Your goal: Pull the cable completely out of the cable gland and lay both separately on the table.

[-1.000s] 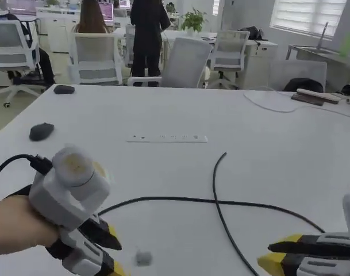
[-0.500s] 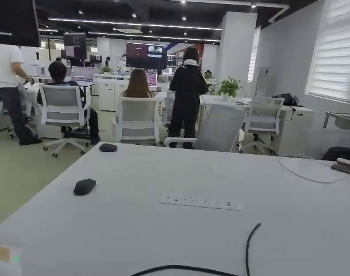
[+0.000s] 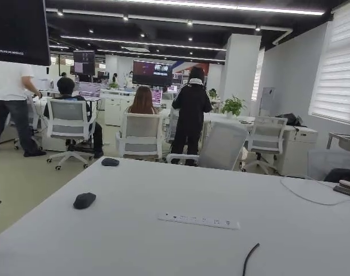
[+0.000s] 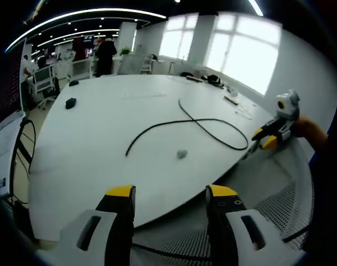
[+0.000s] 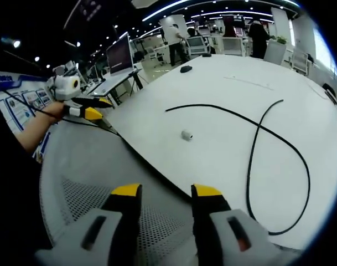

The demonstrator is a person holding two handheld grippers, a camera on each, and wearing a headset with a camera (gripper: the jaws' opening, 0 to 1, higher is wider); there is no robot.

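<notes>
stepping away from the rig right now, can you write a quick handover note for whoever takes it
Left gripper: open, empty, held short of the table edge.
Right gripper: open, empty, also short of the edge.
Cable: lies looped on the table.
Cable gland: lies on the table beside the cable, not touching it.
Done: cable is out of the gland, both laid down separately.
Left: apparently nothing.

Open office; desks (image 3: pixel 252 123), swivel chairs (image 3: pixel 68 123)

Cable gland (image 4: pixel 181 153) near cable (image 4: pixel 201 120) on table (image 4: pixel 96 133)
</notes>
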